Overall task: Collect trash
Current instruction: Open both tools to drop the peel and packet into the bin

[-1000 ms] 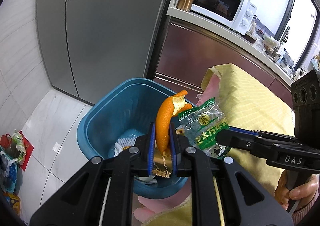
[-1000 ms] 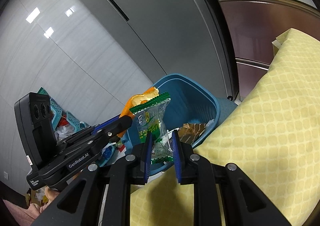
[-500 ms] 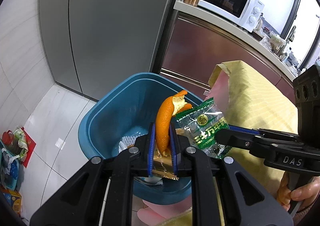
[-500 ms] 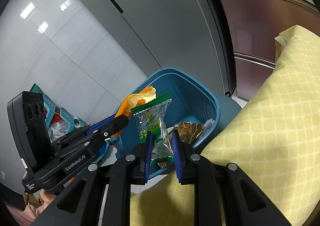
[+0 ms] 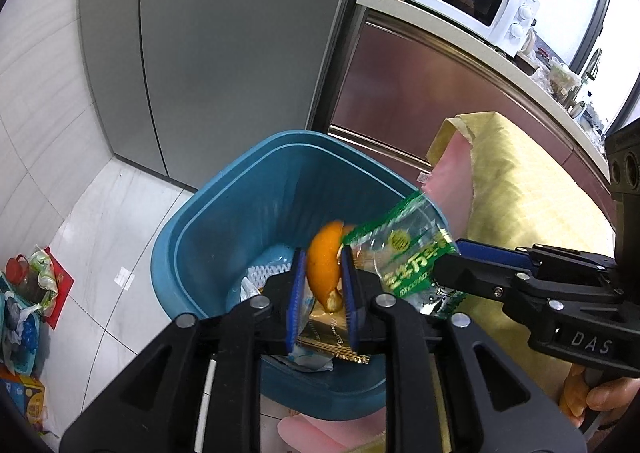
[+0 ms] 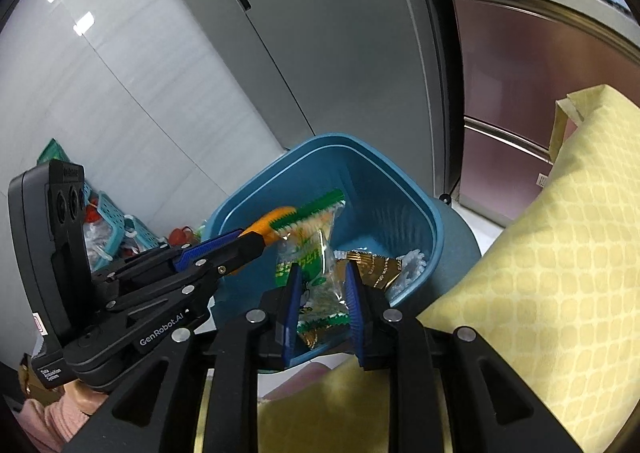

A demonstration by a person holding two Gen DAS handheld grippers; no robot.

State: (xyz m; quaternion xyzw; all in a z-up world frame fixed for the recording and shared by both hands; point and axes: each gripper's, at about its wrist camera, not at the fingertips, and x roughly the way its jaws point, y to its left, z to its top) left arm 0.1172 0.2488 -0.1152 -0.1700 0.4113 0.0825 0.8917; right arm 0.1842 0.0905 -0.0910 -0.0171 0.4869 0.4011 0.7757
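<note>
Over the blue bin (image 5: 224, 213): left gripper (image 5: 320, 285) jaws opening w/ orange peel (image 5: 322, 265) between; right gripper (image 6: 322, 293) opening round green wrapper (image 6: 316, 265). Both prob light; peel floppy, wrapper slick, best pinched at the edge.

We are seeing the pale tiled floor (image 5: 100, 221) carrying the blue bin (image 5: 208, 237), with baskets of clutter (image 5: 24, 309) sitting by the wall.
</note>
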